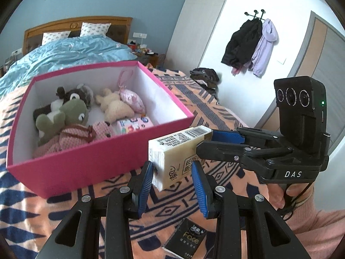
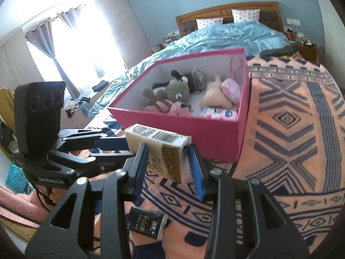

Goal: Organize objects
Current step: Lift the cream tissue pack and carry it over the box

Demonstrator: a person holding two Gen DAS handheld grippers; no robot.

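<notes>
I have both grippers clamped on one cream plastic-wrapped tissue pack (image 1: 176, 151), held in the air just in front of the open pink cardboard box (image 1: 90, 164). My left gripper (image 1: 172, 179) has its blue ribbed pads pressed on the pack's near end; the right gripper (image 1: 212, 142) comes in from the side and bites the barcode end, though its far finger is mostly hidden behind the pack. From the right wrist camera, the right gripper (image 2: 168, 161) squeezes the same pack (image 2: 160, 151) between its pads, and the left gripper (image 2: 120, 144) reaches in from the left, its tips covered by the pack. Inside the box lie plush toys (image 1: 64, 116), partly overlapping and hard to separate. Below, on the orange patterned blanket (image 2: 286, 116), a black tissue packet (image 2: 146, 222) is partly cut off by my gripper's frame.
</notes>
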